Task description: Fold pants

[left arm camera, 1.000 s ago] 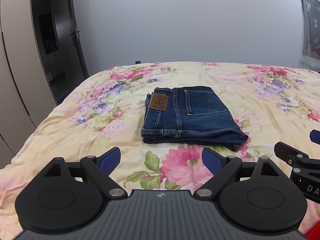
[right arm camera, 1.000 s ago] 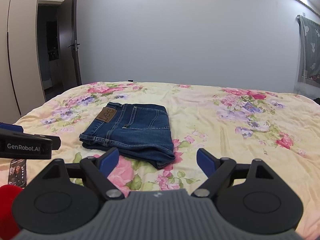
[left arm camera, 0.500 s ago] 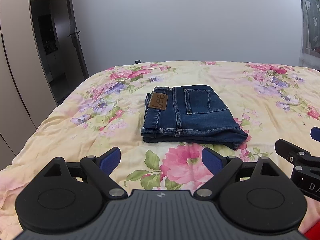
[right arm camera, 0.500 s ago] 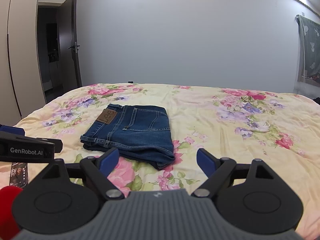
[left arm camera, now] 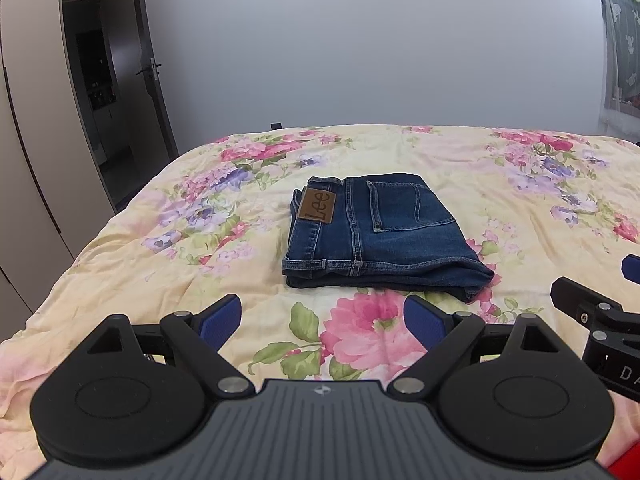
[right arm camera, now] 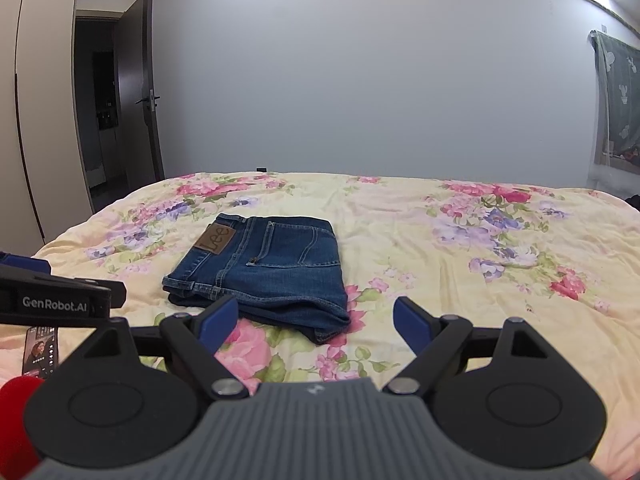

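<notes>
Dark blue jeans (left arm camera: 376, 232) lie folded into a compact rectangle on the floral bedspread (left arm camera: 168, 272), brown leather label facing up; they also show in the right wrist view (right arm camera: 268, 272). My left gripper (left arm camera: 322, 316) is open and empty, held above the bed just short of the jeans' near edge. My right gripper (right arm camera: 316, 320) is open and empty, near the jeans' near right corner. Each gripper's side shows in the other's view: the right one (left arm camera: 592, 312) and the left one (right arm camera: 56, 296).
A phone (right arm camera: 40, 350) lies on the bed at the left near edge. An open dark door (left arm camera: 120, 92) and wardrobe panels stand to the left. A white wall is behind the bed, a curtain (right arm camera: 618, 92) at the right.
Both grippers have drawn back and risen slightly from the folded jeans. The jeans have not moved.
</notes>
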